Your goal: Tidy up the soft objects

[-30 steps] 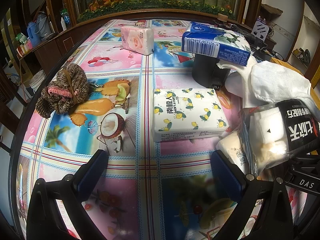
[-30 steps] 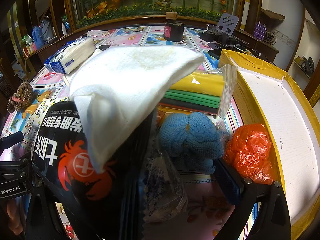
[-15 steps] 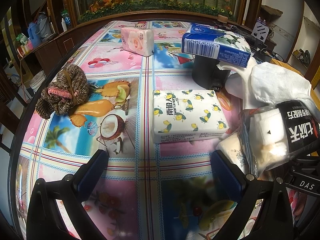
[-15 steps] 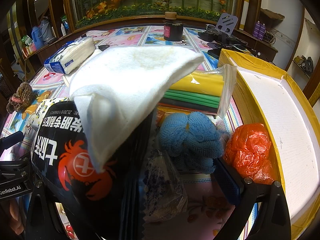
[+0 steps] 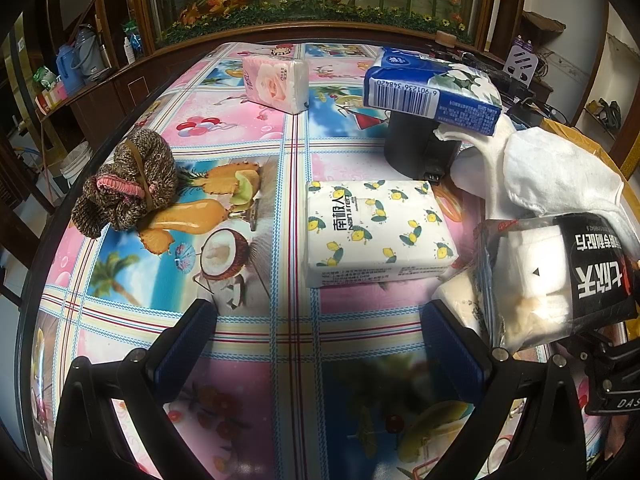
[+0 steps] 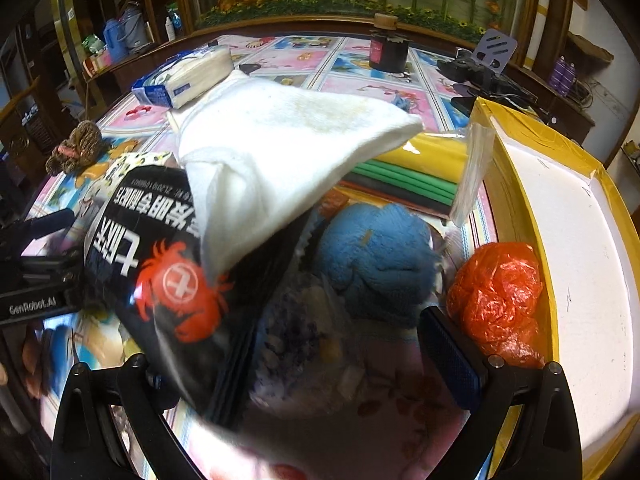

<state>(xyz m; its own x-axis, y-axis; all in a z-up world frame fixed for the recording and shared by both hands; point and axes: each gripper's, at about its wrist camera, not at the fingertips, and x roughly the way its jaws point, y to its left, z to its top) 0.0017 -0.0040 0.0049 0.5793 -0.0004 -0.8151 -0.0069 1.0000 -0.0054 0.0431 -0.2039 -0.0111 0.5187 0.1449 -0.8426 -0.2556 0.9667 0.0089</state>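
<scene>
**A:** How should this step be handled? The right gripper point(image 6: 312, 364) seems loaded with the black bag point(image 6: 160, 264), and a white cloth point(image 6: 280, 140) is draped over the bag's top.

**B:** Honestly, the grip itself can't be made out. The right finger point(image 6: 452, 352) is seen standing clear of the bag, with a gap showing, and the left finger is hidden behind the plastic. So whether the bag is pinched or just resting there can't be told. The bag sits between the fingers, toward the left one.

**A:** And the yellow box point(image 6: 560, 208)?

**B:** It's out past the right finger, well to that side. The orange bag point(image 6: 496, 296) lies just beyond that fingertip, against the box wall, and the blue knit point(image 6: 376, 248) is straight ahead of the fingers. If the box is the target (a guess), the load should be lifted high before being swung over, so nothing gets dragged along. The cloth is only laid on top, so a slow move is advised or it could be lost.

**A:** Left gripper point(image 5: 316, 344)?

**B:** Spread wide, nothing held. The lemon tissue pack point(image 5: 376, 232) is just ahead of its fingertips, the brown knit point(image 5: 128, 188) off beyond the left finger.
</scene>
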